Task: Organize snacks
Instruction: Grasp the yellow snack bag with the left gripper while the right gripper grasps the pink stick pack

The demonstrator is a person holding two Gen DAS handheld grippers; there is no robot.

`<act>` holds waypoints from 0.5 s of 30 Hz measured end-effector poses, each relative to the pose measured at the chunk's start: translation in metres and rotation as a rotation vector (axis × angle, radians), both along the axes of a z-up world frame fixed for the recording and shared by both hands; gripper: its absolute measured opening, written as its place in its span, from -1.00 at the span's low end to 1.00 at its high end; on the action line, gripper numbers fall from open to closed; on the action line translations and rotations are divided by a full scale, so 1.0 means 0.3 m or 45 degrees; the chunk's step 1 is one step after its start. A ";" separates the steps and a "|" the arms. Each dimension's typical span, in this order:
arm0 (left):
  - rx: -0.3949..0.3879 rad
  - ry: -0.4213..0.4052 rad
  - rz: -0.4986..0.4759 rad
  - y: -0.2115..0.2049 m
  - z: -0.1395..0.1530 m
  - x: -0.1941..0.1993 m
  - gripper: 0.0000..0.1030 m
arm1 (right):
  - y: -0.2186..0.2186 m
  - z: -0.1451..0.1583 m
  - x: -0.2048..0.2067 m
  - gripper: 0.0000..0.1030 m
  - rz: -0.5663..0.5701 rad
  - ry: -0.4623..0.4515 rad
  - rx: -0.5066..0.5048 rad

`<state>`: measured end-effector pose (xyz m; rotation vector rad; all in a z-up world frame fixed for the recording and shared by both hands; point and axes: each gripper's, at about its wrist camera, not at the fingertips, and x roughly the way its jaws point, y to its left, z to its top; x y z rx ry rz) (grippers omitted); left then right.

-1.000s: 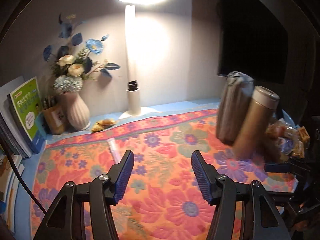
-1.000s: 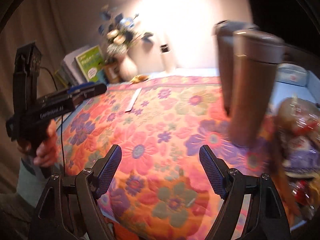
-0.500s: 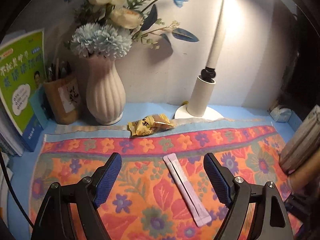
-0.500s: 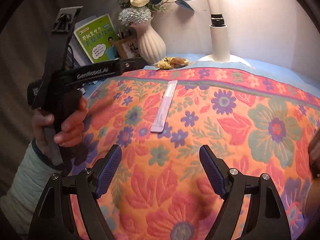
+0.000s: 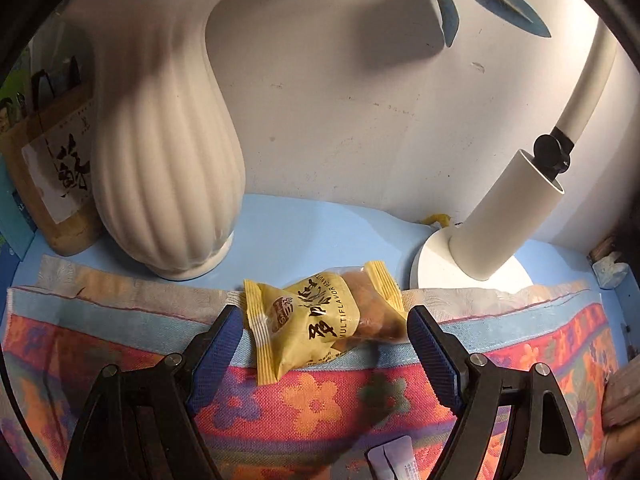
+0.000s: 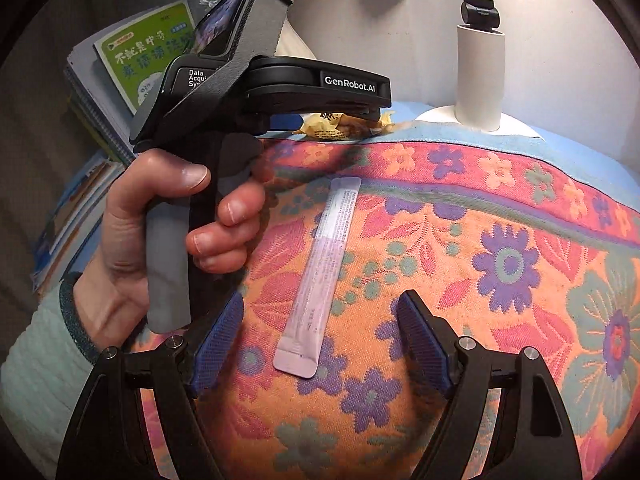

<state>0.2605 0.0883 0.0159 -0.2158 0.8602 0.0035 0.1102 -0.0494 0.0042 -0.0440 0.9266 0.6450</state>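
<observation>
Two snacks wait for me: the yellow peanut packet point(image 5: 324, 320) lies crosswise just in front of the ribbed white vase point(image 5: 164, 168), between the open jaws of my left gripper point(image 5: 324, 340), while the lilac stick sachet point(image 6: 320, 276) points lengthwise toward that vase, between the empty, apart jaws of my right gripper point(image 6: 320, 340).

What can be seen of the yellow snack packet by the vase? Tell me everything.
The yellow snack packet is a small sealed pillow pack of glossy film with crimped ends, printed with dark characters, a round brown logo and the word MULTIFLAVOR. A clear patch shows brownish pieces inside. It lies flat and skewed on the back edge of the floral cloth, between the white ribbed vase and the lamp base, touching neither. The open left gripper straddles it; its pads do not yet press on it.
</observation>
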 end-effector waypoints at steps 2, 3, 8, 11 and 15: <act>-0.008 0.029 -0.035 -0.003 -0.010 0.022 0.60 | 0.028 0.001 0.005 0.50 -0.002 -0.018 -0.042; -0.018 0.051 -0.046 0.000 -0.019 0.037 0.60 | 0.045 -0.002 0.010 0.47 -0.007 -0.029 -0.076; -0.084 0.081 -0.038 0.024 -0.047 0.072 0.45 | 0.100 -0.006 0.004 0.10 -0.018 -0.098 -0.206; -0.084 0.071 -0.054 0.018 -0.055 0.071 0.18 | 0.091 -0.001 -0.001 -0.18 -0.036 -0.108 -0.199; -0.093 0.043 -0.053 0.015 -0.048 0.053 0.11 | 0.087 0.002 0.003 -0.38 -0.049 -0.106 -0.184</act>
